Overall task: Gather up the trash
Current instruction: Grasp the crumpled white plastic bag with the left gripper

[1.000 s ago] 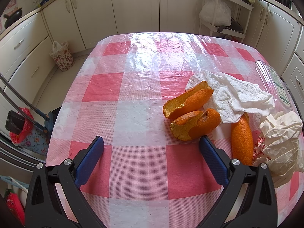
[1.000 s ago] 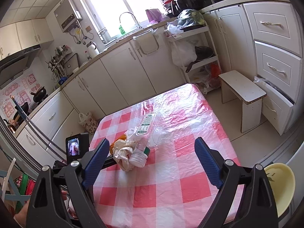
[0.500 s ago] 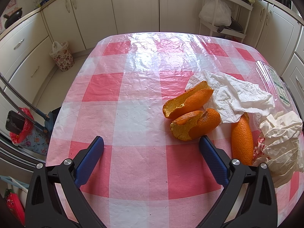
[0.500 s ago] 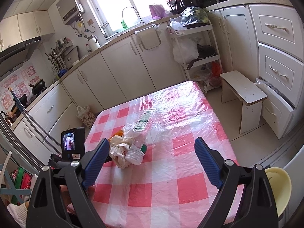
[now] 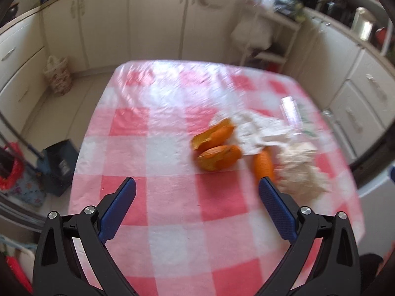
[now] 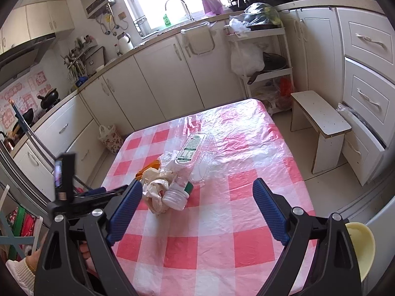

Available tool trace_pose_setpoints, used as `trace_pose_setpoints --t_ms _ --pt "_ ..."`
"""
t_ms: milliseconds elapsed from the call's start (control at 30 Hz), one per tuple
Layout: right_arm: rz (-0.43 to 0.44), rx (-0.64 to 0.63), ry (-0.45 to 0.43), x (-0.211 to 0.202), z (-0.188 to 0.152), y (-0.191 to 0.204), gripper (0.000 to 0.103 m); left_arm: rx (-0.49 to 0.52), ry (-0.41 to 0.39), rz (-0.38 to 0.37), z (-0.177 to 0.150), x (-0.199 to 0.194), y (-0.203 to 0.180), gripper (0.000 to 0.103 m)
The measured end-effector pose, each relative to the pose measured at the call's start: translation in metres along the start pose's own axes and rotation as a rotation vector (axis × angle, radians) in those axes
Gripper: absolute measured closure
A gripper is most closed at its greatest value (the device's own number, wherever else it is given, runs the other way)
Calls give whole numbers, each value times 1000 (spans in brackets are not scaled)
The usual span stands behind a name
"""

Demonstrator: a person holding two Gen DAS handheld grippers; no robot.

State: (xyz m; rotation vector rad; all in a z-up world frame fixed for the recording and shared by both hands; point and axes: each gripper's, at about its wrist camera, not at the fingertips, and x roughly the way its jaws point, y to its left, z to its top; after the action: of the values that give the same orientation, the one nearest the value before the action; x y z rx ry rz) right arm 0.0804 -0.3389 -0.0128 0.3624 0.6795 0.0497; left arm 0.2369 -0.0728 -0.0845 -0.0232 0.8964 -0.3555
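- left gripper (image 5: 197, 187): jaws wide apart, nothing in them, held above the checked surface (image 5: 153, 153). view is motion-blurred.
- right gripper (image 6: 197, 192): jaws apart too, empty, over the near half of the surface.
- trash sits in one cluster: orange peels (image 5: 217, 151), crumpled tissue (image 5: 298, 172), clear plastic bottle (image 6: 195, 155) lying on its side, small lidded cup (image 6: 175, 198).
- judgement: nothing collected yet. steady your left hand first, then centre the nearest peel between the jaws and close across its narrow width.
- no bin seen on the surface.
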Motion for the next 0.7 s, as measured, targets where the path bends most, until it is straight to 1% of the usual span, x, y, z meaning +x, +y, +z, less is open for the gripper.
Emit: trace_pose_setpoints --t_ms 33,67,100,133,200,267,333,367,400,433,533,567,600,633,700 --pt "0 2 -1 1 0 1 16 17 -22 -36 -2 -7 -4 7" --pt "1 6 -3 1 0 0 16 51 -45 -89 -6 -16 -13 7" --pt "3 12 -7 0 0 0 16 84 -58 -118 -8 -21 -23 7" --pt "4 17 -12 -1 0 0 16 127 -68 -134 -12 -23 -36 7" --pt "7 25 -23 -4 0 -1 16 170 -74 -144 -13 -22 -52 7" --pt "4 30 -32 -7 -1 -3 16 187 -61 -166 -14 -16 -67 7" --pt "0 36 -29 -6 1 -6 16 193 -48 -167 -12 -9 -77 7" --pt "-1 40 -27 -6 1 -7 16 194 -41 -158 -12 -5 -84 11" --pt "-2 46 -24 -5 2 -9 16 190 -34 -153 -12 -1 -86 17" --pt "-1 53 -23 -5 3 -11 16 178 -23 -157 -11 3 -87 21" --pt "2 61 -17 -2 4 -12 16 83 27 -184 -6 22 -77 37" --pt "3 61 -13 -1 4 -12 16 66 38 -196 -5 26 -75 46" --pt "4 60 -8 1 4 -11 16 50 48 -208 -5 30 -73 62" --pt "6 58 1 6 5 -10 16 46 55 -211 -6 33 -71 68" --pt "12 60 24 16 7 -9 16 54 50 -220 -5 31 -70 76"
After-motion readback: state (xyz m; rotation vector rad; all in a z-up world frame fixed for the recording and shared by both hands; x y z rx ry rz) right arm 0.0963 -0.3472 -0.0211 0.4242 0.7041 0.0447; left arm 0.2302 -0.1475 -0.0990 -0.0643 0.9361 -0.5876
